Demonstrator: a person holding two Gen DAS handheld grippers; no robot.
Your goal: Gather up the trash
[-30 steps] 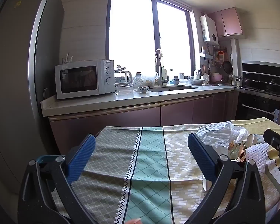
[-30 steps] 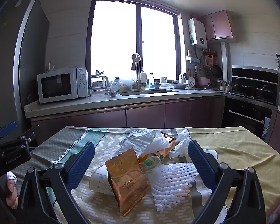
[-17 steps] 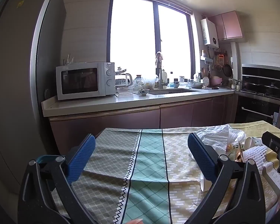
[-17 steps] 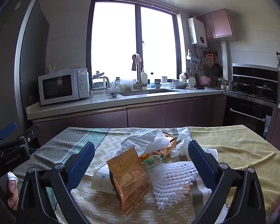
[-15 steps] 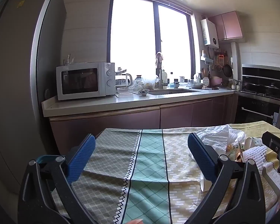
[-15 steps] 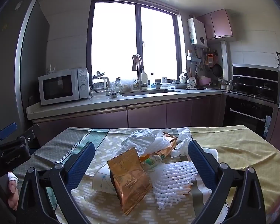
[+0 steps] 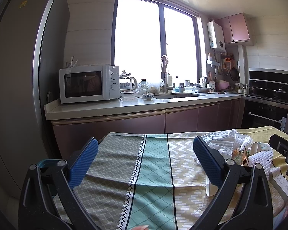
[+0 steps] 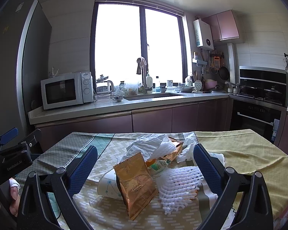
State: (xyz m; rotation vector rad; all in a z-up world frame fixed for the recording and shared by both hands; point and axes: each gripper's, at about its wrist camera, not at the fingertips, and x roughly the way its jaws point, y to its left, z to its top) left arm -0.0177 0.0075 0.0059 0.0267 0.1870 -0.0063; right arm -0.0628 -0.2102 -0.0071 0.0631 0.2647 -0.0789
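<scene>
- Here the right tongs (image 8: 145, 164) stand released around the crinkled gold foil snack packet (image 8: 135, 184).
- The left tongs (image 7: 145, 158) stand released over the patterned cloth surface (image 7: 153, 172).

We've got two fisheye cams, one riding on each gripper, both sitting low over the table (image 7: 153, 164) and facing the window (image 8: 138, 46) and counter. Our left one looks at bare cloth, with the trash pile (image 7: 238, 149) off at its right edge. Our right one sits close behind that pile (image 8: 153, 168), dead centre. Both share the microwave (image 7: 88, 83), the sink and the oven wall.
</scene>
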